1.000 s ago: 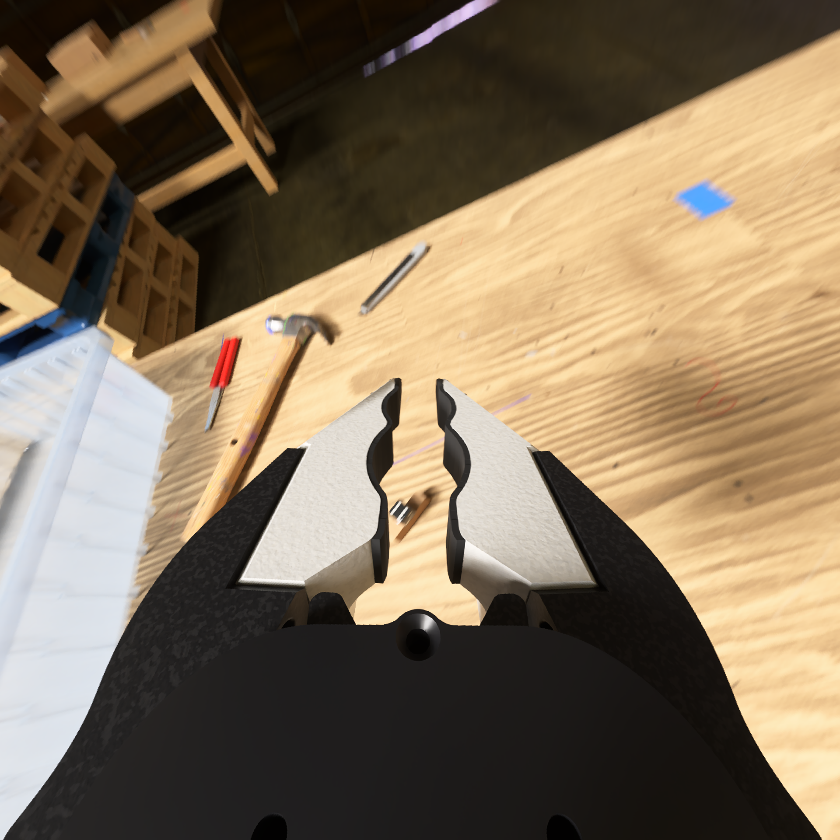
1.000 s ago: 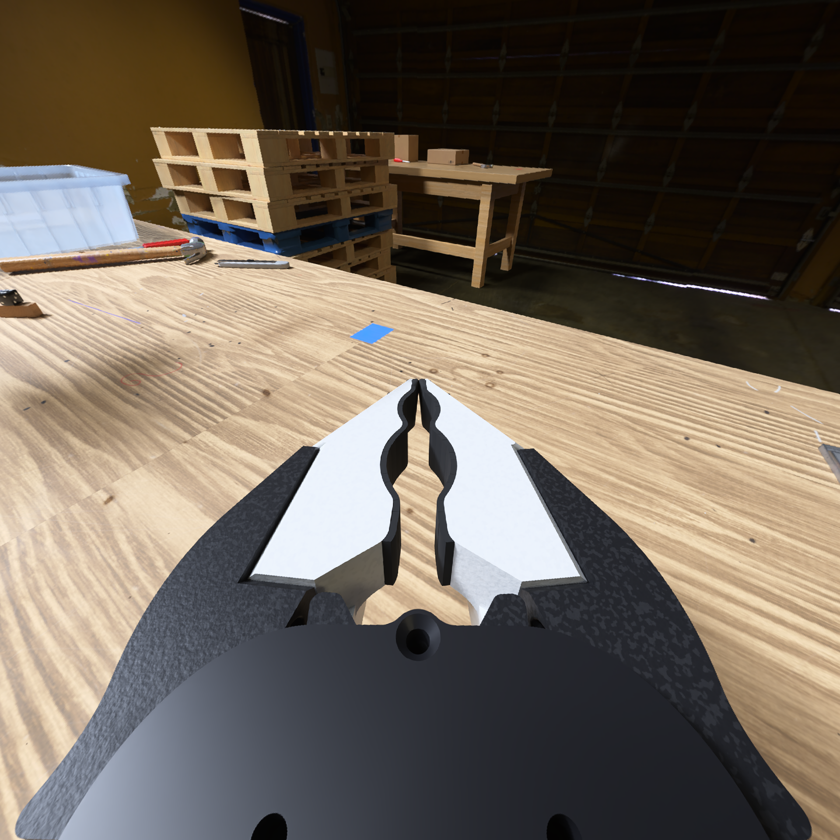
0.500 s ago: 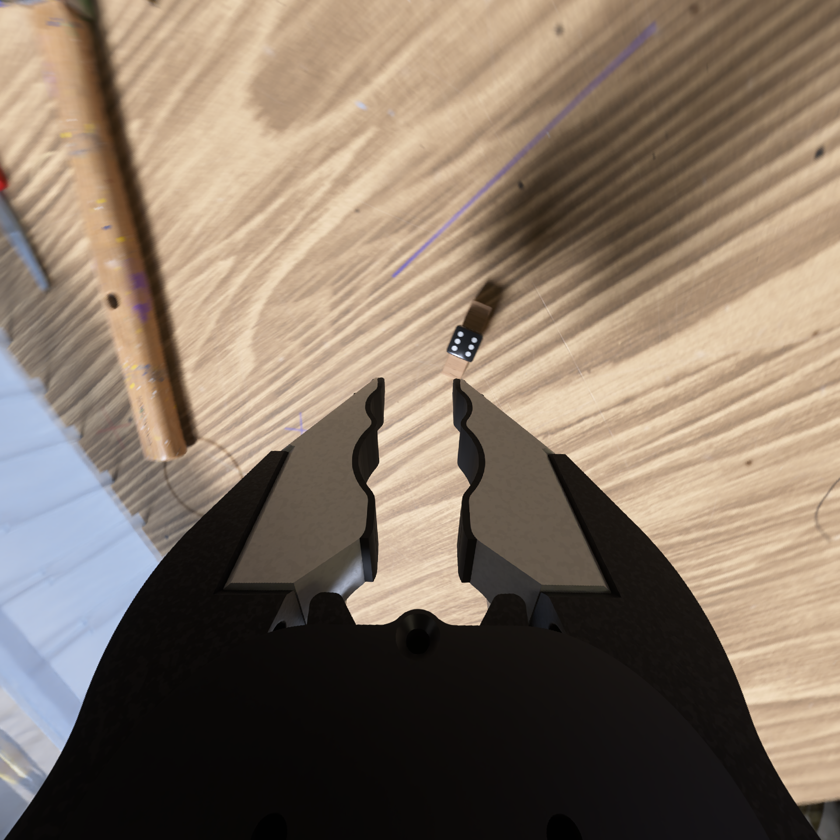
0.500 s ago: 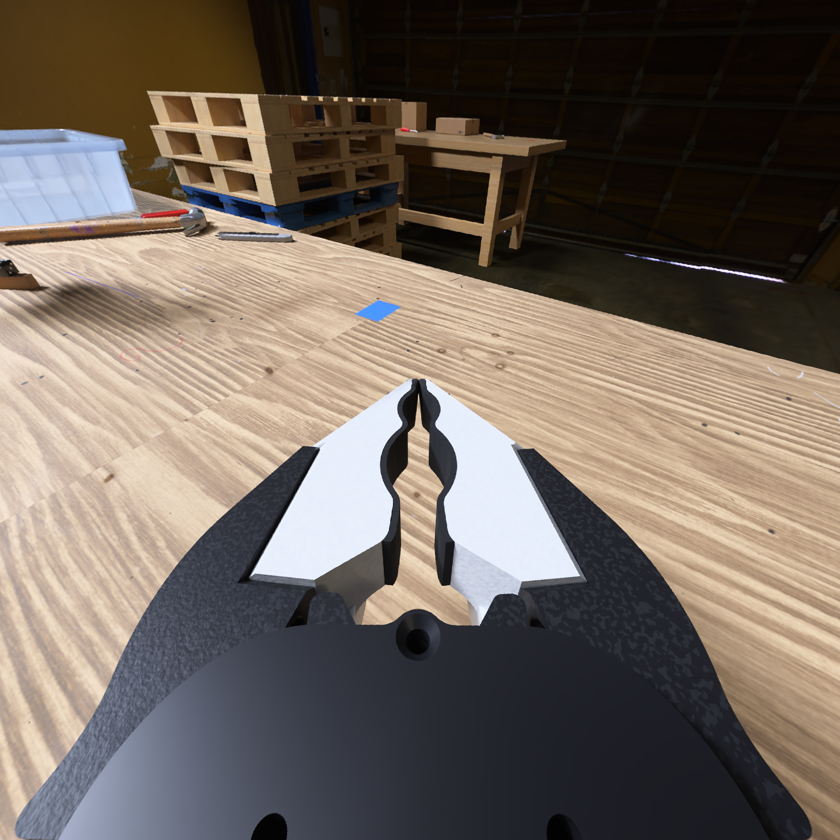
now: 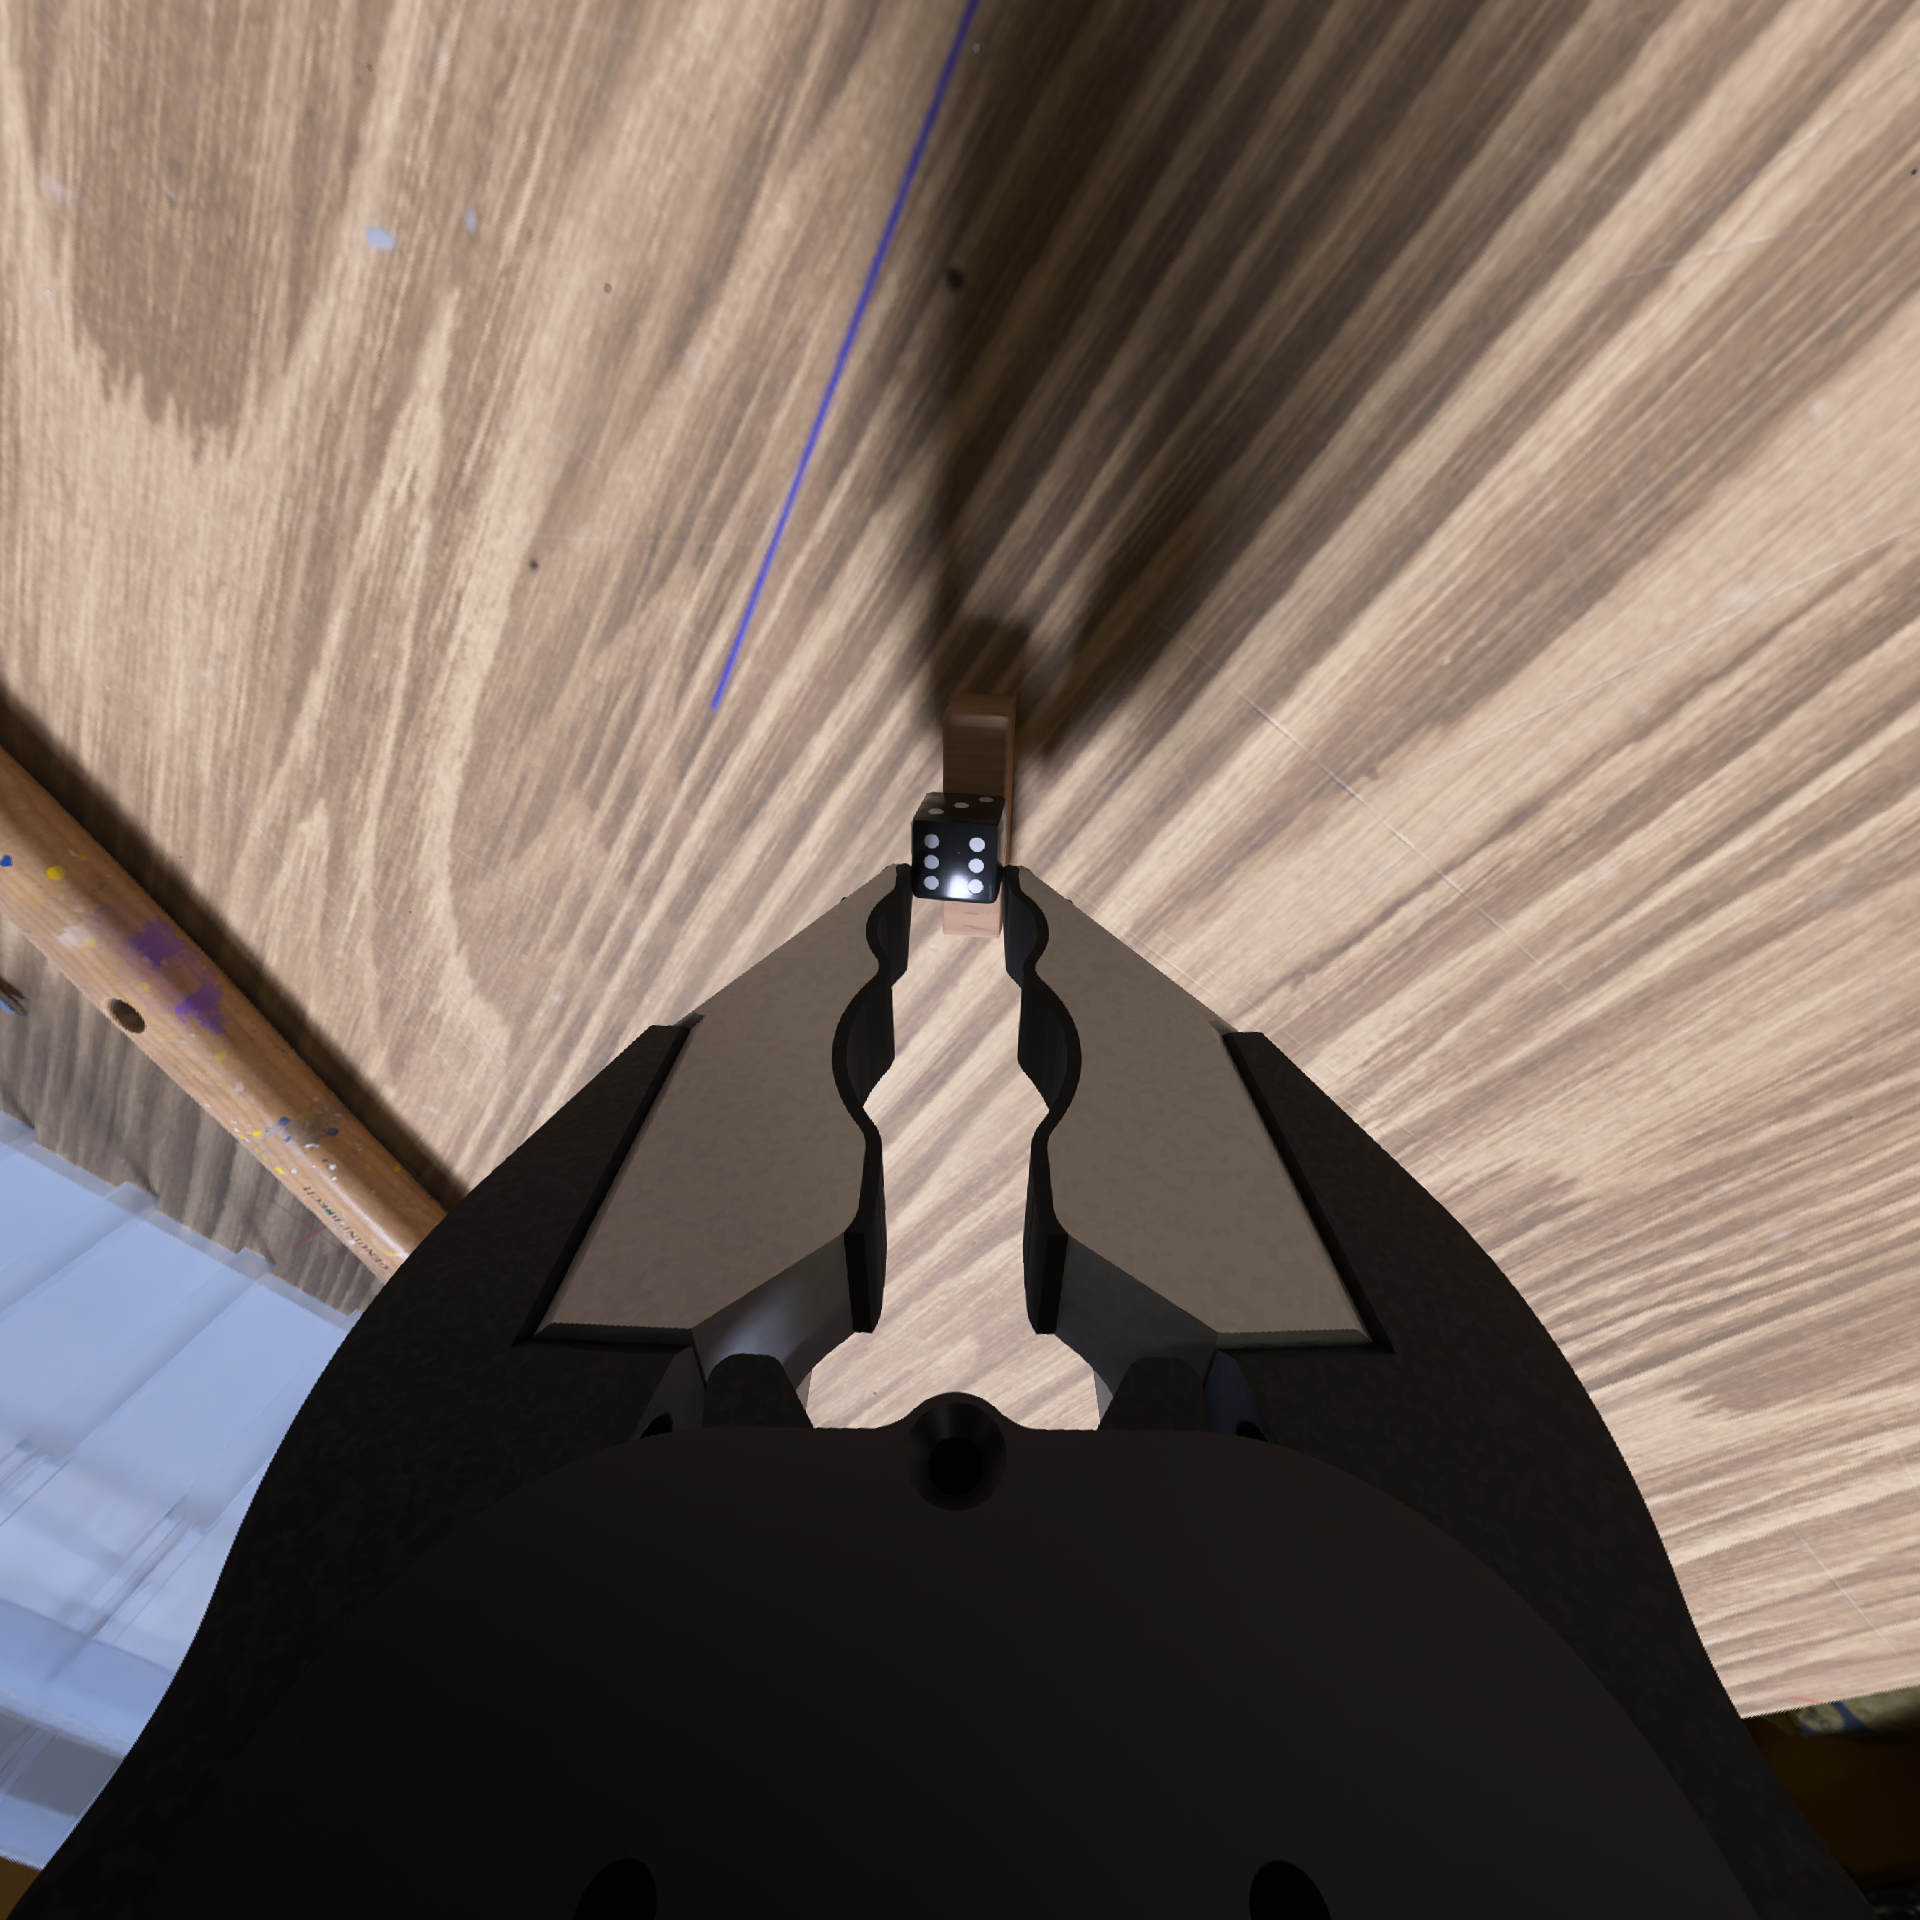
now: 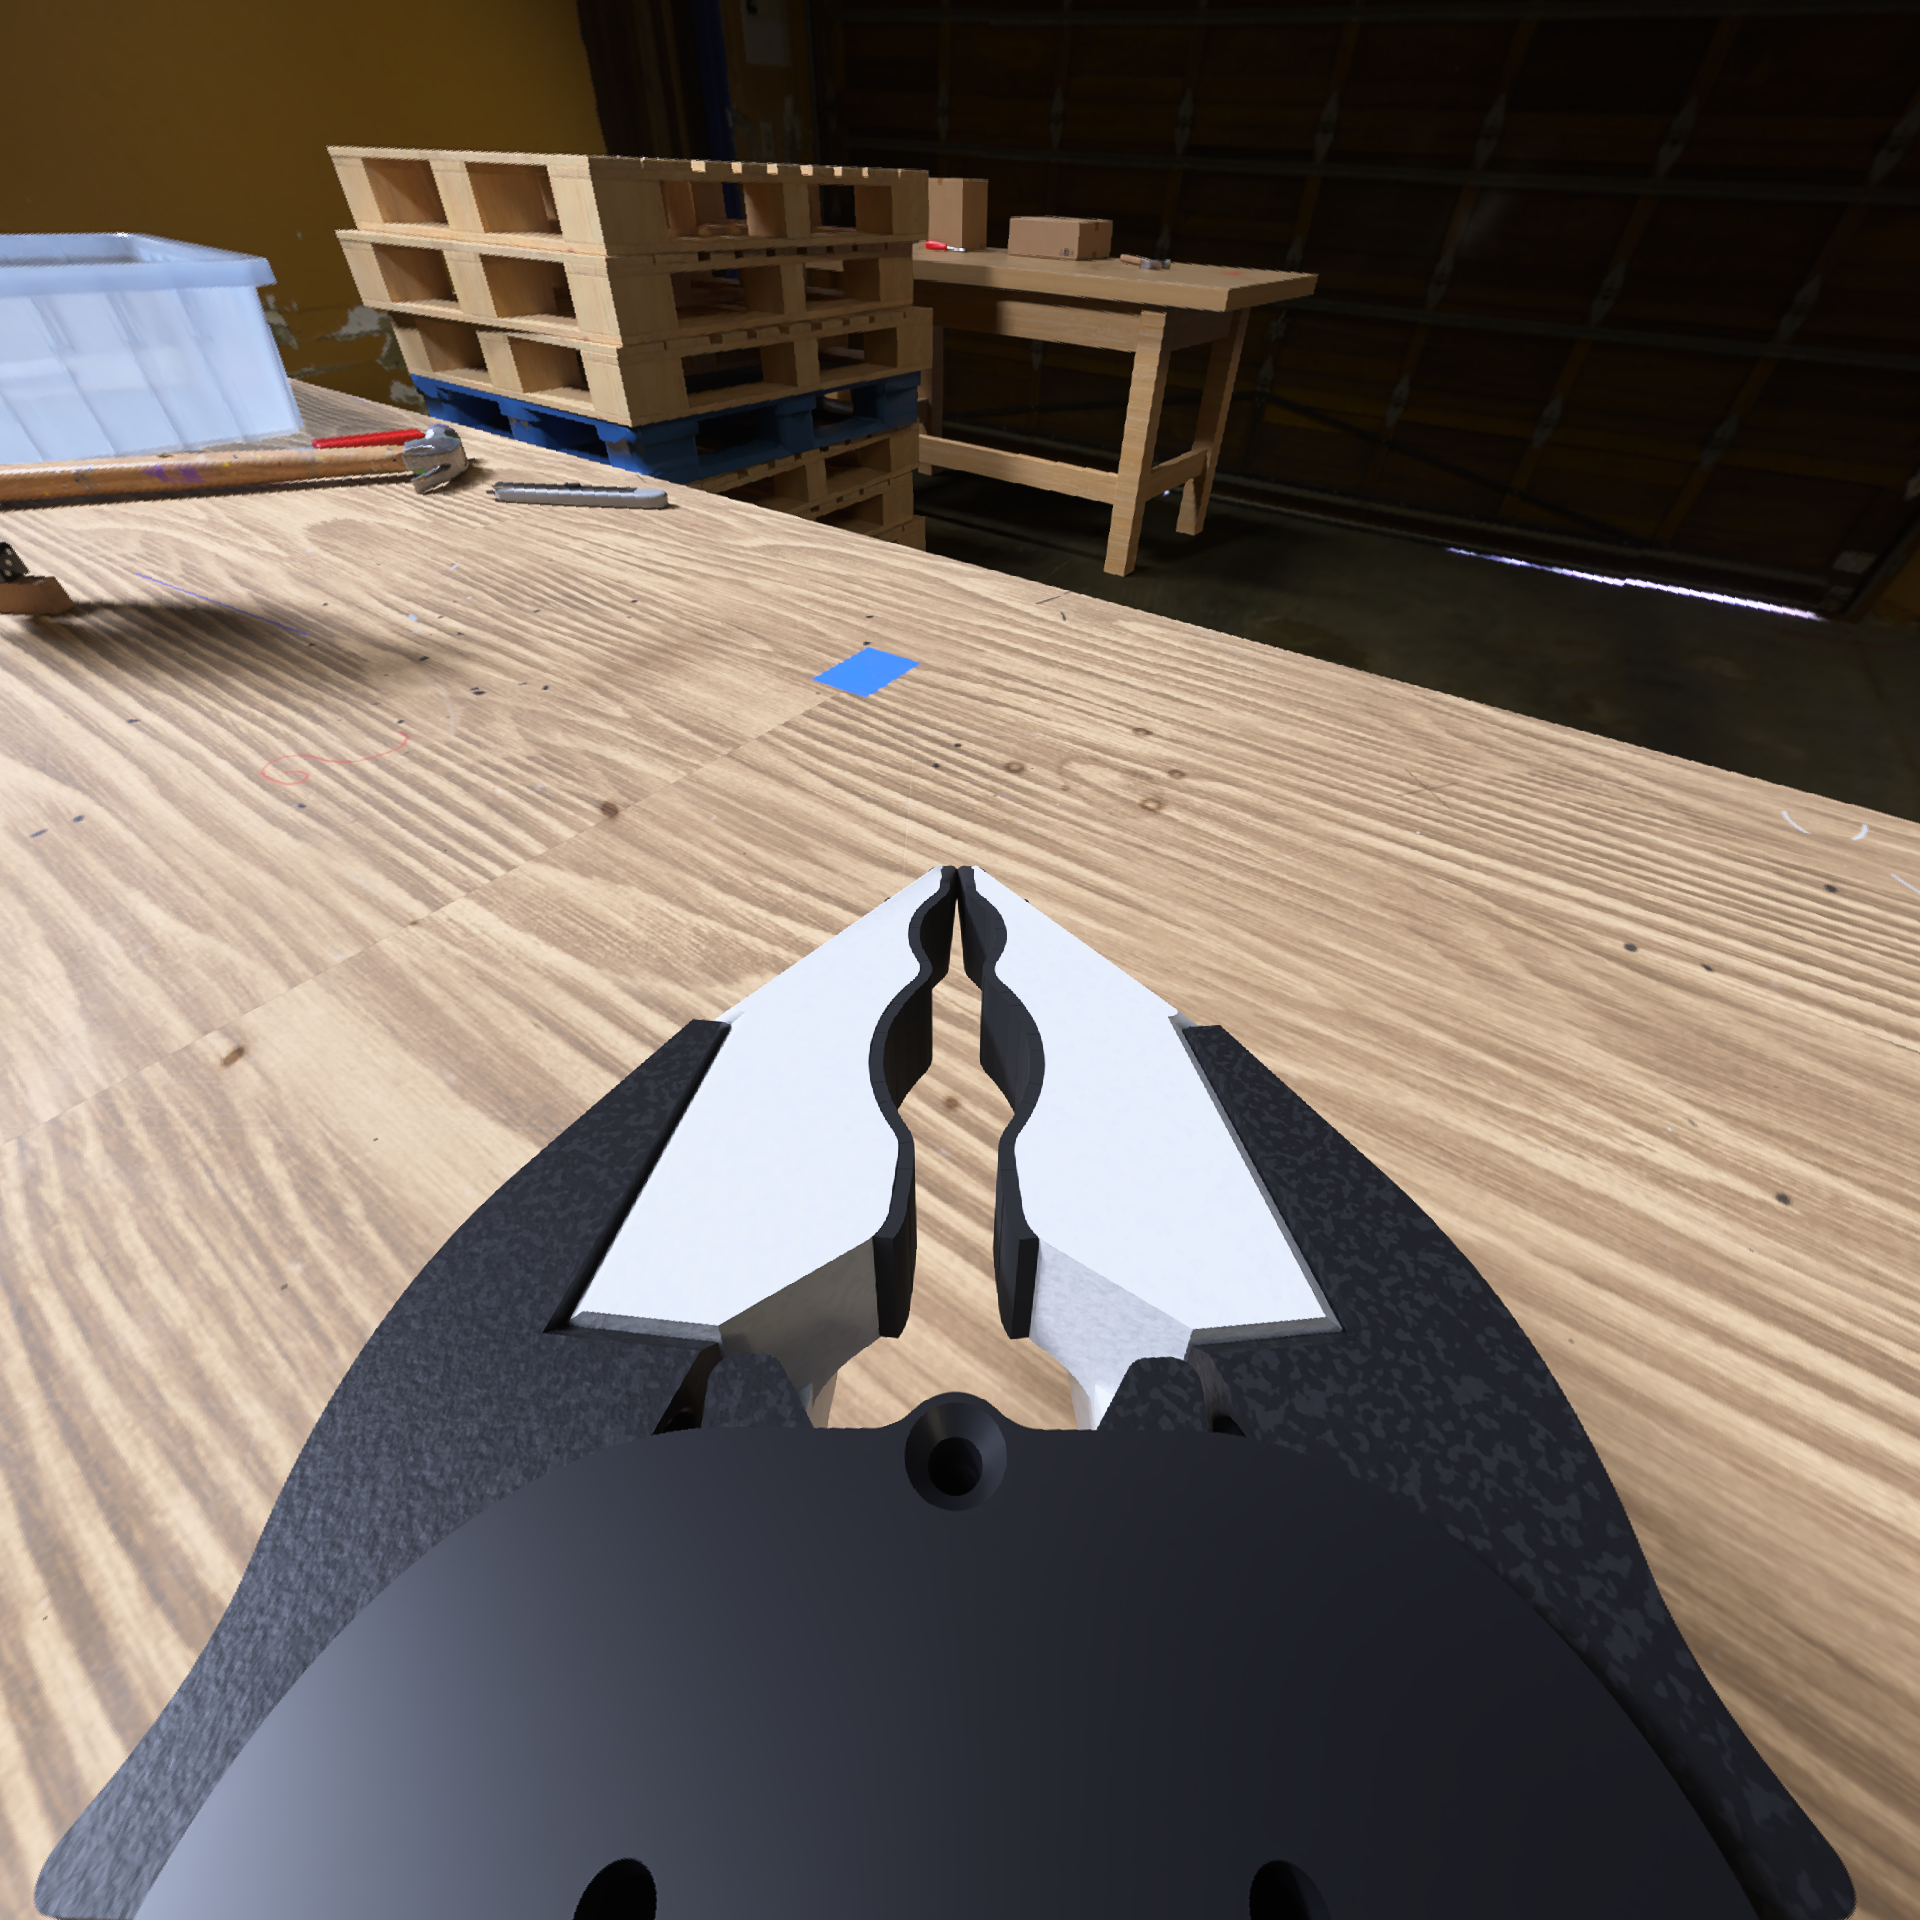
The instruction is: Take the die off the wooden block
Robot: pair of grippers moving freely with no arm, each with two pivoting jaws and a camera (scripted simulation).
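A small black die point(image 5: 956, 860) with white pips sits on a thin wooden block point(image 5: 979, 748) that lies on the plywood table point(image 5: 1455, 727). My left gripper point(image 5: 956, 875) points down at it, with its fingertips point(image 5: 891, 902) against the die's two sides. The die still rests on the block. In the right wrist view the block point(image 6: 29, 597) and die point(image 6: 8, 566) show at the far left edge. My right gripper point(image 6: 956, 875) is shut and empty, hovering low over the table well away from them.
A hammer point(image 6: 208, 473) lies left of the block, its handle point(image 5: 208, 1049) close to my left gripper. A clear plastic bin point(image 5: 125, 1455) stands beyond it. A red-handled tool point(image 6: 364, 438), a grey utility knife point(image 6: 582, 496) and a blue patch point(image 6: 864, 671) are on the table. Pallets point(image 6: 644, 312) stand behind.
My left gripper swung down over the die, came closer, and its jaws narrowed around it. My right gripper stayed shut and barely shifted.
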